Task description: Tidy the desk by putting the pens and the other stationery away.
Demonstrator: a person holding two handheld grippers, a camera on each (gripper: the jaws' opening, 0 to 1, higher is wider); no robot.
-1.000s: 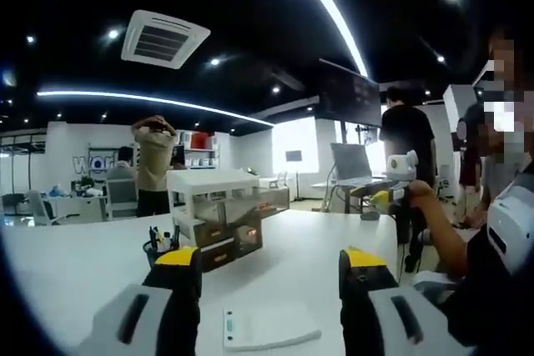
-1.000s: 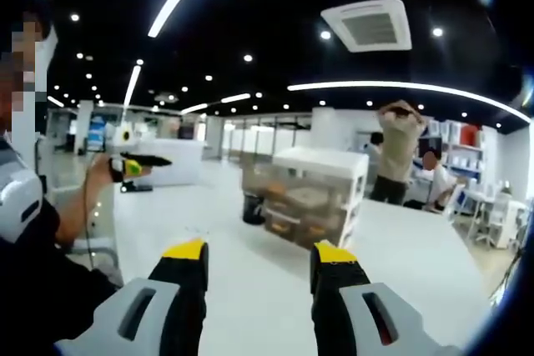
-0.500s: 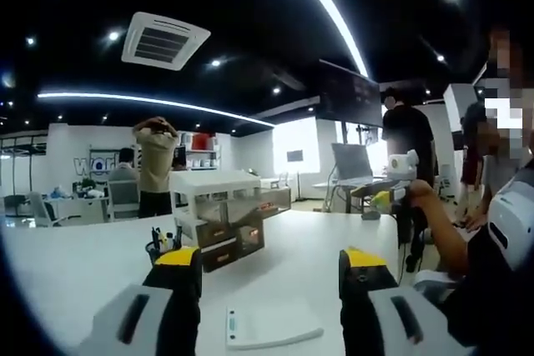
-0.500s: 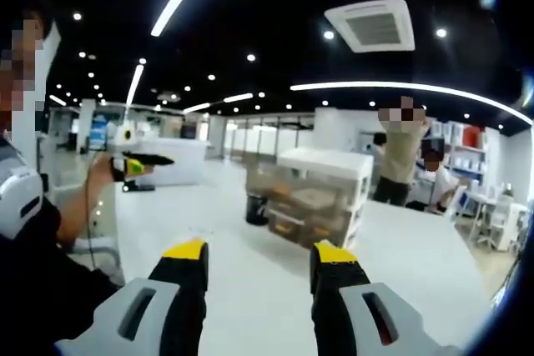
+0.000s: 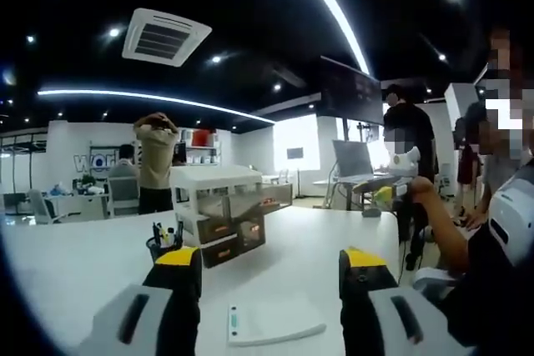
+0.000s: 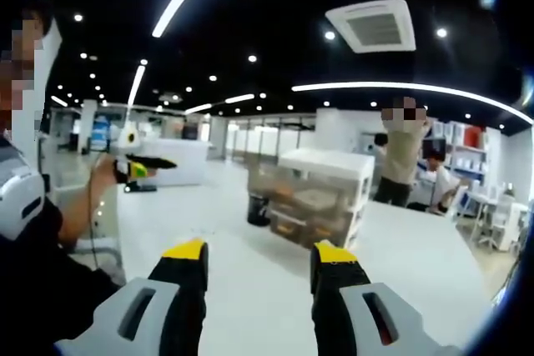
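The pens, kept upright in a dark cup beside the drawer unit, are being faced just ahead of the empty, parted left gripper, the right gripper likewise being held apart, empty.

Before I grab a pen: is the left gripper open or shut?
Open: the left gripper shows a wide gap between its yellow-tipped jaws, nothing held.
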